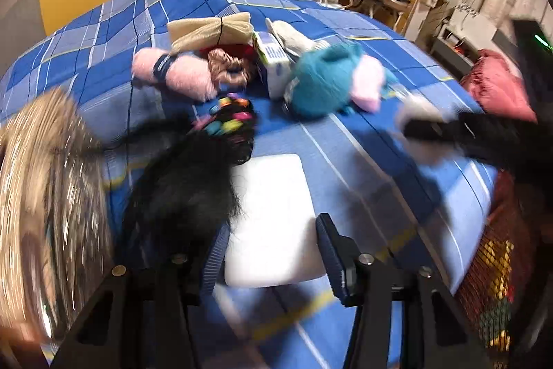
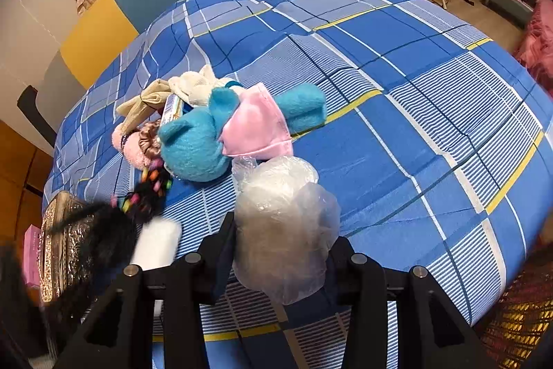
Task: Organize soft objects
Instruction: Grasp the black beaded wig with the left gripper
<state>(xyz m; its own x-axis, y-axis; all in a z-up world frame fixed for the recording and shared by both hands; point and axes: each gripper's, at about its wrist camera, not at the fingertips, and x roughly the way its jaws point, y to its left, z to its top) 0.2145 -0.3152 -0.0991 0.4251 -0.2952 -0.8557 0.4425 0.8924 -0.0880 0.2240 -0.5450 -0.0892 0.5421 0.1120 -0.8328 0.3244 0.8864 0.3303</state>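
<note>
My left gripper (image 1: 274, 251) points down at the blue checked bed cover (image 1: 363, 161). Its two pads sit against the sides of a white foam block (image 1: 269, 213) that lies flat on the cover. A black fuzzy piece (image 1: 183, 189) touches the block's left edge. My right gripper (image 2: 280, 260) is shut on a clear plastic bag of pale stuffing (image 2: 283, 223), and it shows blurred at the right of the left wrist view (image 1: 432, 130). Behind lies a heap: teal plush (image 2: 193, 147), pink cloth (image 2: 255, 130), pink fluffy roll (image 1: 179, 71), beige bow (image 1: 211, 30).
A gold sequinned bag (image 1: 45, 196) stands at the bed's left edge, also in the right wrist view (image 2: 62, 244). A red mesh basket (image 1: 497, 265) is at the right edge, a red cushion (image 1: 494, 85) beyond it. A black band with coloured beads (image 1: 228, 120) lies before the heap.
</note>
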